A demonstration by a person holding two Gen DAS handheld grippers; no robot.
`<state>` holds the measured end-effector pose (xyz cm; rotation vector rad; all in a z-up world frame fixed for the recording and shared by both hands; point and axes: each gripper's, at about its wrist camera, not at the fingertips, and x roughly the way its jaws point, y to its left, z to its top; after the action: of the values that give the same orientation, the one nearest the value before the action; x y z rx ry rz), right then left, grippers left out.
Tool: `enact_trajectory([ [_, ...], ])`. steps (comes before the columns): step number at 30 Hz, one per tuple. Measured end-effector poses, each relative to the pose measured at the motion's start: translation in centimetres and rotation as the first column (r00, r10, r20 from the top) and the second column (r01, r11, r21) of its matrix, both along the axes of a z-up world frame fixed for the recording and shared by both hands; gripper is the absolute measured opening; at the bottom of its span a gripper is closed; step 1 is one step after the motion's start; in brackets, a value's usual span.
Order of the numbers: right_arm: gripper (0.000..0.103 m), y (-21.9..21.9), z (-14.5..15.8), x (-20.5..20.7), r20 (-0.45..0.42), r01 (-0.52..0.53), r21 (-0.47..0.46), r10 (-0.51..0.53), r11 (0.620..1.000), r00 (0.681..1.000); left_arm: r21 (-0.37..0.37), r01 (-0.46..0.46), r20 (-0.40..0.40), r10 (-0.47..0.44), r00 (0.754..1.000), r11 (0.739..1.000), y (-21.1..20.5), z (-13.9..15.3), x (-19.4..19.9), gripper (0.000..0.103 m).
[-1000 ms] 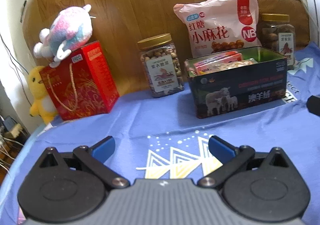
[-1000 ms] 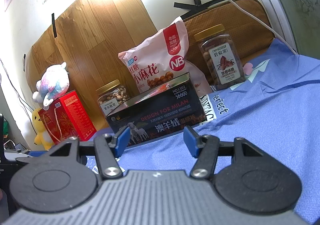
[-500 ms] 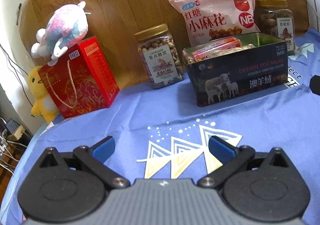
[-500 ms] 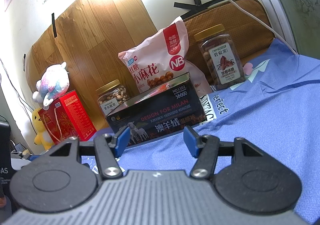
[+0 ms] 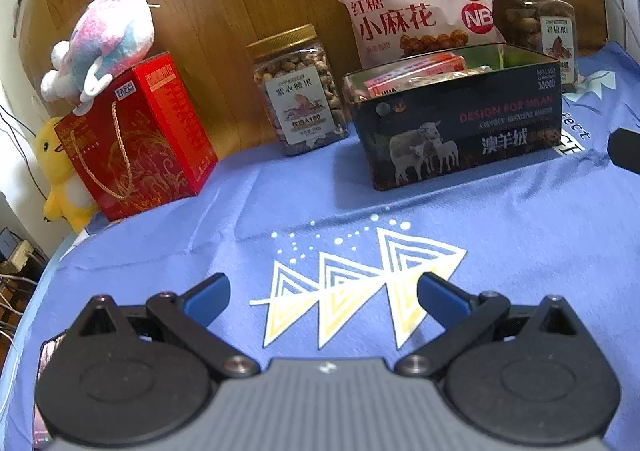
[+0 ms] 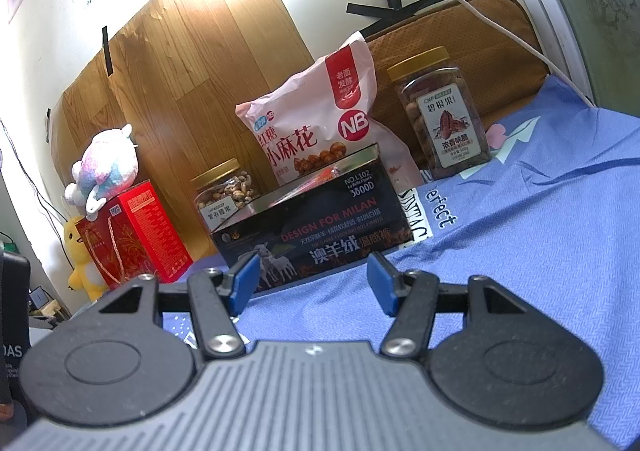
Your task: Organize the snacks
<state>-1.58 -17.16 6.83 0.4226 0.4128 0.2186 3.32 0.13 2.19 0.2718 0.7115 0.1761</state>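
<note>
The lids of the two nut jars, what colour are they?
Both lids are gold, clearest in the left wrist view.

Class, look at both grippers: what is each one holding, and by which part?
Nothing is held. The left gripper and the right gripper both stand open over the blue cloth, with nothing between their fingers.

Left tongs (image 5: 322, 297) tilted further downward

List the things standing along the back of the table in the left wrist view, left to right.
Yellow duck plush → red gift box with a pink plush on top → gold-lidded nut jar → pink snack bag → second gold-lidded nut jar.
</note>
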Motion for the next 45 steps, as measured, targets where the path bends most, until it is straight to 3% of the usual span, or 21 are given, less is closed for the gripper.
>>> enact_trajectory([
  [45, 0.062, -0.04, -0.01, -0.08, 0.001, 0.000, 0.001, 0.000, 1.000, 1.000, 0.008, 0.009, -0.049, -0.008, 0.999, 1.000, -0.37, -0.47, 0.26, 0.103],
])
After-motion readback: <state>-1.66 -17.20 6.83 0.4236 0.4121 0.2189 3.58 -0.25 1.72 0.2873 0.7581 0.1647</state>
